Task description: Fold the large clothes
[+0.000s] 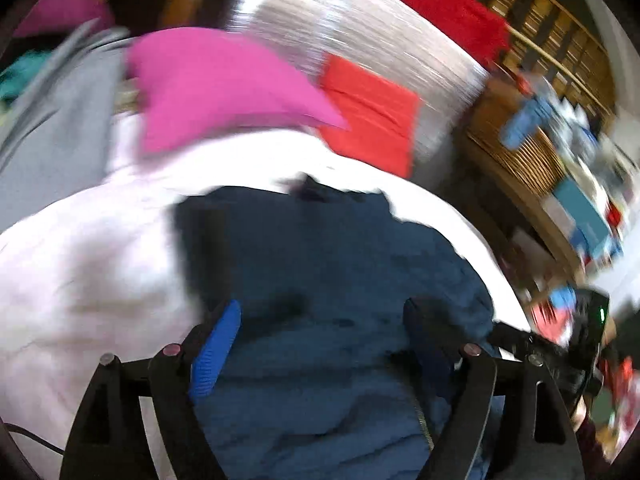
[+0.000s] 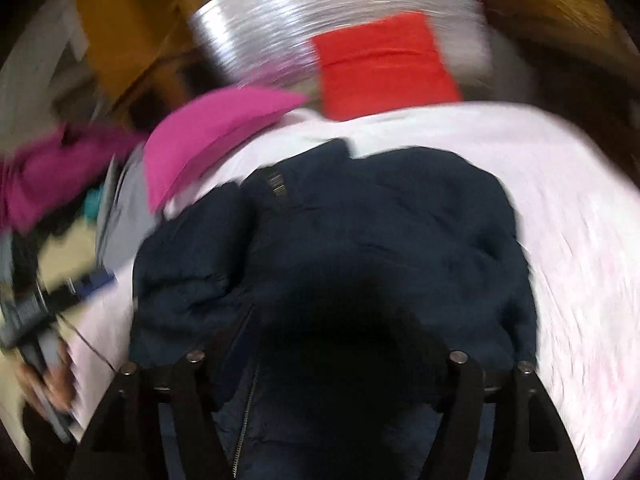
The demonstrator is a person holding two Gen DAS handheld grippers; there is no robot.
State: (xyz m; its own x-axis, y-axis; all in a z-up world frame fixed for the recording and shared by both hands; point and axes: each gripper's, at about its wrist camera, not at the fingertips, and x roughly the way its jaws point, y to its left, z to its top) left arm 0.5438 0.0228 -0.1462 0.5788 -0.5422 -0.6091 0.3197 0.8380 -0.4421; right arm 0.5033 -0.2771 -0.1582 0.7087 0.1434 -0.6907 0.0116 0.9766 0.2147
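A navy zip-up jacket (image 1: 340,264) (image 2: 360,240) lies crumpled on a pale sheet (image 1: 92,264) (image 2: 580,240). My left gripper (image 1: 320,332) hovers over the jacket's near part. Its blue-padded finger (image 1: 218,348) and its other finger stand wide apart with nothing pinched: open. My right gripper (image 2: 340,320) also hangs over the jacket near the zip (image 2: 246,412). Its fingertips are lost in the dark blur, but the linkages are spread wide. Both views are motion-blurred. At the left edge of the right wrist view a hand (image 2: 48,384) holds the left gripper.
A pink cloth (image 1: 224,84) (image 2: 208,132) and a folded orange-red cloth (image 1: 368,116) (image 2: 384,64) lie beyond the jacket. A grey garment (image 1: 60,128) is at the left, a red cloth (image 1: 440,8) at the back. Cluttered wooden shelves (image 1: 520,152) stand to the right.
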